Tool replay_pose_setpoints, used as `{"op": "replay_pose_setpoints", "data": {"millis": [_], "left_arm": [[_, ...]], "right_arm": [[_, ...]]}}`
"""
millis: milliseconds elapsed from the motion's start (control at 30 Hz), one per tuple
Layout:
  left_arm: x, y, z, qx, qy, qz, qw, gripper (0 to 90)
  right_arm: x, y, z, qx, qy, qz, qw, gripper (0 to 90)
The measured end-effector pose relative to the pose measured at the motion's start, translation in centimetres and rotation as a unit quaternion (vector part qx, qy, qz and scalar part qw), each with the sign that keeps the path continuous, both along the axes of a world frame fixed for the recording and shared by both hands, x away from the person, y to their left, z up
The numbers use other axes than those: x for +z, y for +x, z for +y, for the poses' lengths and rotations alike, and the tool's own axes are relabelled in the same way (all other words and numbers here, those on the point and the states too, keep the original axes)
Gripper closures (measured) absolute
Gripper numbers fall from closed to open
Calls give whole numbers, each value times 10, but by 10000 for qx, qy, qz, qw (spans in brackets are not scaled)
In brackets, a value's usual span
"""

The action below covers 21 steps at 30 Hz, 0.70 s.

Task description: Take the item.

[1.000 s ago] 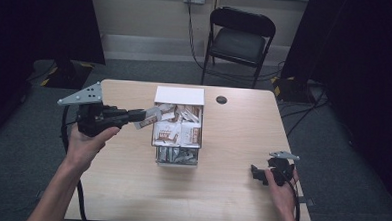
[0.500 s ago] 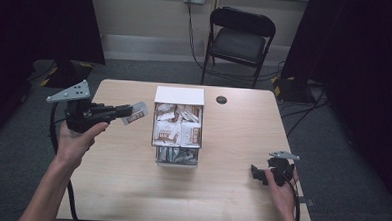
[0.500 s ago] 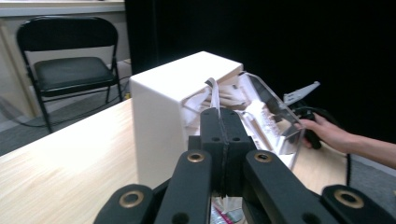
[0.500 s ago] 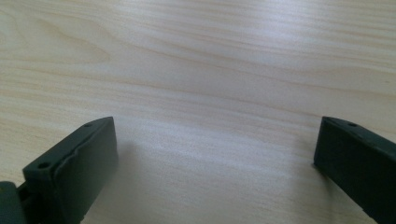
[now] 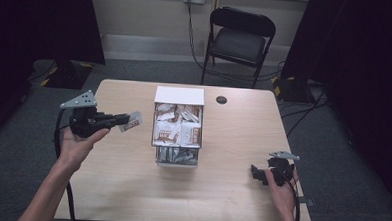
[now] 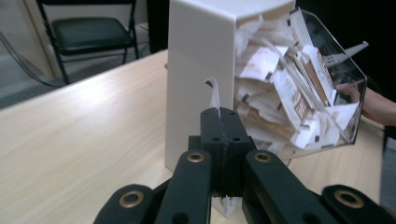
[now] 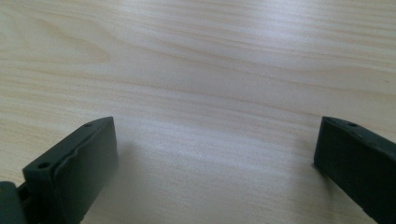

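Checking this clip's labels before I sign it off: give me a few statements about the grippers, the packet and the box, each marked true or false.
1. The left gripper is shut on a packet. True.
2. The packet sits inside the box. False: it is held clear of the box, over the table to the box's left.
3. The right gripper is open with nothing between its jaws. True.
4. The right gripper is touching the box. False: it rests near the table's front right edge, well apart from it.
5. The box is empty. False: packets fill it behind the clear front.
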<state>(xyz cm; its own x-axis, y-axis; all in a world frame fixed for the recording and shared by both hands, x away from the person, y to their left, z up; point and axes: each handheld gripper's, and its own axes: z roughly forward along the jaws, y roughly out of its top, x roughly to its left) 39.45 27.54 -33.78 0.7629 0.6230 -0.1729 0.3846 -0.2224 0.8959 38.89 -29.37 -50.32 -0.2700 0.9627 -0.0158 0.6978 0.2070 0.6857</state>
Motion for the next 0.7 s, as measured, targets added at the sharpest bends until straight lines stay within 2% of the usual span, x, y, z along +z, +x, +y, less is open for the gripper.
{"op": "replay_pose_setpoints", "data": {"millis": [267, 367, 400, 533, 700], "left_arm": [[-12, 2, 1, 94, 173, 58, 9998, 900], [-26, 7, 0, 216, 181, 227, 9993, 900], [-26, 7, 0, 216, 181, 227, 9993, 900], [-42, 14, 0, 299, 309, 356, 9984, 900], [-54, 18, -2, 306, 306, 450, 9980, 900]], "right_arm": [[0, 0, 0, -1, 0, -1, 10000, 0], [0, 0, 0, -4, -7, -2, 10000, 0], [0, 0, 0, -5, -8, -3, 10000, 0], [0, 0, 0, -4, -9, -4, 10000, 0], [0, 0, 0, -4, -6, -1, 10000, 0]]}}
